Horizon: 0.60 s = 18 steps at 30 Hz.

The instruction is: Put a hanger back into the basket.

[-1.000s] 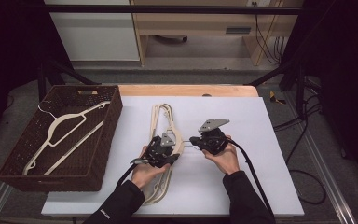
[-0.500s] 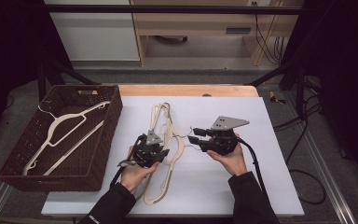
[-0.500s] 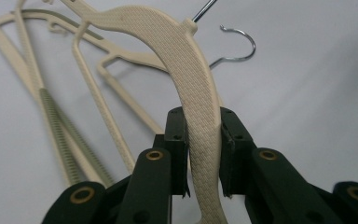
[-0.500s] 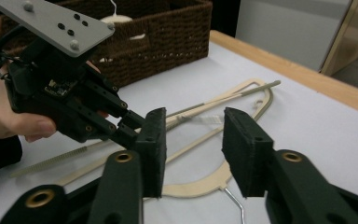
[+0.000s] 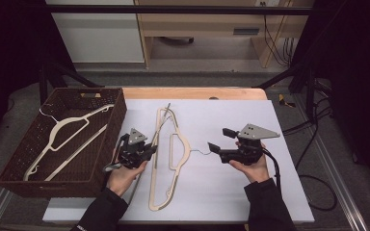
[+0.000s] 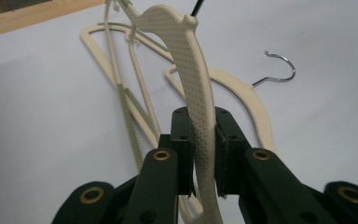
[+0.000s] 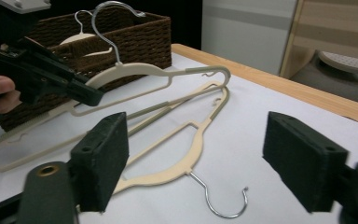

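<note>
The left gripper [image 6: 201,154] pinched the lifted hanger [image 6: 193,79] by its arm; its jaws had just closed further. That hanger's long axis ran away from the person, its hook [image 7: 109,18] raised toward the wicker basket [image 5: 108,139]. The right gripper [image 7: 209,163], jaws just spread, held nothing. A second hanger [image 5: 180,149] lay flat on the white table [image 5: 250,192], its hook [image 5: 200,151] toward the right gripper.

The lifted hanger [image 6: 196,88] runs out past the top edge at twelve o'clock in the left gripper view — its hook unseen there. In the right gripper view, the wicker basket [image 7: 135,28] hides all but the top of a hanger [image 7: 81,37] — cut off at nine o'clock.
</note>
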Tool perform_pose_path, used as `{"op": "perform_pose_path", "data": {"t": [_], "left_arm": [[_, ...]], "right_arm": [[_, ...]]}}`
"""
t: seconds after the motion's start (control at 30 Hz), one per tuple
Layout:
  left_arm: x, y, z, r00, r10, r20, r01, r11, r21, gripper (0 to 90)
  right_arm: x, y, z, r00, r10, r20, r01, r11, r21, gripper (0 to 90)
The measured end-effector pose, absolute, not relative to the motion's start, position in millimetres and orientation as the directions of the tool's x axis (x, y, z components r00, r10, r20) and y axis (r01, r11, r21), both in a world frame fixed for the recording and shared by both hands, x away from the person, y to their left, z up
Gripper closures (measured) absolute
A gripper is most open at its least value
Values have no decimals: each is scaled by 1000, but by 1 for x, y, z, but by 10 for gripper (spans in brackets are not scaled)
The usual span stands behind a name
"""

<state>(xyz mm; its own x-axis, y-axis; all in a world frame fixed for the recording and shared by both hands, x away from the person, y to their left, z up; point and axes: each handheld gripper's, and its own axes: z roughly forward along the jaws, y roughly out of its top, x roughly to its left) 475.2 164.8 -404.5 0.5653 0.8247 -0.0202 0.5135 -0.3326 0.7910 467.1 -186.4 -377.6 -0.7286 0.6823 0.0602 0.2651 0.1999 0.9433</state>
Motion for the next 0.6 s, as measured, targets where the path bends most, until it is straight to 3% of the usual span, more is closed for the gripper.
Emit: {"op": "perform_pose_path", "data": {"t": [0.2, 0.6], "left_arm": [[475, 177, -401, 530, 848, -25, 525, -304, 795, 824], [474, 203, -395, 458, 887, -50, 537, -232, 811, 859]], "right_arm": [[463, -195, -381, -693, 718, 68, 279, 180, 943, 130], [455, -213, -390, -650, 756, 78, 307, 167, 937, 100]]}}
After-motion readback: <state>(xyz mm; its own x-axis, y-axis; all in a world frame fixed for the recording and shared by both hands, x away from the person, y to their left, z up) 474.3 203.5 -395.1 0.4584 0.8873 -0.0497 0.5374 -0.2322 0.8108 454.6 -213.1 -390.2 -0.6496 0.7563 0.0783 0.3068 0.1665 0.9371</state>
